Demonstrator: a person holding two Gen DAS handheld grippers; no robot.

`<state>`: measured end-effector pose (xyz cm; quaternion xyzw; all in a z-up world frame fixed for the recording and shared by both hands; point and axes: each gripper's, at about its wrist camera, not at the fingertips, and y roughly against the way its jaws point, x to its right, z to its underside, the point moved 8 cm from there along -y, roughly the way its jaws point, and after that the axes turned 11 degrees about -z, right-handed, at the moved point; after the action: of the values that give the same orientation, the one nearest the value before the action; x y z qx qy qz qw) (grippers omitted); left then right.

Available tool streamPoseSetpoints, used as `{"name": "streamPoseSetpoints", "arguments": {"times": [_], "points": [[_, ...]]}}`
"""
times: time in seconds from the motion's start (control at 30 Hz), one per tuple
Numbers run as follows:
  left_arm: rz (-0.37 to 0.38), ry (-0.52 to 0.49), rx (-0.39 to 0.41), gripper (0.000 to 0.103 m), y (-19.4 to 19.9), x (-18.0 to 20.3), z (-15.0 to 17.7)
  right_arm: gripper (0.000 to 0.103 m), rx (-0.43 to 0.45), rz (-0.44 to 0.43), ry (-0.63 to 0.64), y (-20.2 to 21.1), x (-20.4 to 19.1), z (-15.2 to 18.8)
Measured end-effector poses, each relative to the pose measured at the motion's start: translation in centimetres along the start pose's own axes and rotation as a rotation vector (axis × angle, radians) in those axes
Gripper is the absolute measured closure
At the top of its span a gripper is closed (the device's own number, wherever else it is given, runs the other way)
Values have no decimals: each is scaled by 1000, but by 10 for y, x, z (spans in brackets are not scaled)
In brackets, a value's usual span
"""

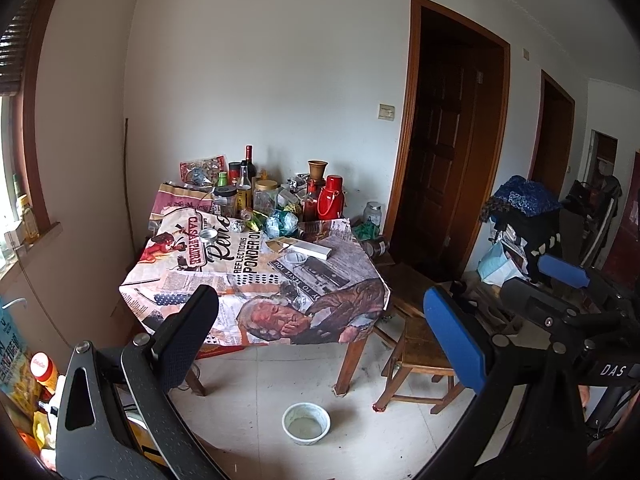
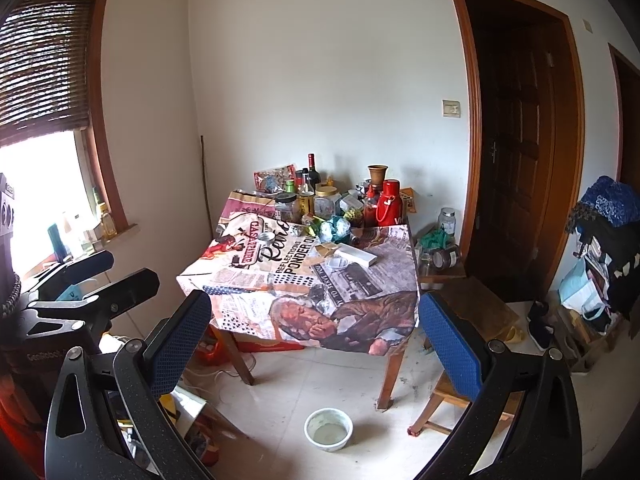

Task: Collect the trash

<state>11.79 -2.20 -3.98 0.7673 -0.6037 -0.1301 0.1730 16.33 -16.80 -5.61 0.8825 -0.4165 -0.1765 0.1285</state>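
Note:
A table (image 1: 352, 280) under a newspaper-print cloth stands ahead, well beyond both grippers. On it lie a crumpled green-white plastic bag (image 1: 282, 222) (image 2: 335, 229), a foil ball (image 1: 237, 225), a torn cardboard piece (image 1: 278, 245) (image 2: 326, 249), a flat white box (image 1: 308, 249) (image 2: 356, 256) and a small clear cup (image 1: 295, 258) (image 2: 338, 263). My left gripper (image 1: 320, 340) is open and empty, held in the air before the table's front edge. My right gripper (image 2: 316, 340) is also open and empty, level with the left one and to its right.
Bottles, jars and a red thermos (image 1: 331, 198) crowd the table's back. A white bowl (image 1: 306, 424) (image 2: 328, 429) sits on the floor in front. A wooden stool (image 1: 420, 356) stands by the table's right leg. Bags are piled at the far right (image 2: 600, 264), clutter at the lower left.

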Motion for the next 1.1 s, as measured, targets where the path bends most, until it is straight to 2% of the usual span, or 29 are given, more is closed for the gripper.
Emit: {"name": "streamPoseSetpoints", "arguments": {"times": [0.23,0.4,0.73,0.97,1.1], "points": [[-38,6,-5,0,-19,13,-9,0,-11,14,14,-16,22,-8],[-70,15,-26,0,-57,11,-21,0,-17,34,8,-40,42,-16],[-65,56,-62,0,-179,-23,-56,0,-49,122,-19,-126,67,-38],[-37,31,-110,0,-272,-48,-87,0,-107,174,-68,-203,78,-57],[-16,-11,-145,0,-319,-54,-92,0,-144,204,-85,-247,91,-59]]}}
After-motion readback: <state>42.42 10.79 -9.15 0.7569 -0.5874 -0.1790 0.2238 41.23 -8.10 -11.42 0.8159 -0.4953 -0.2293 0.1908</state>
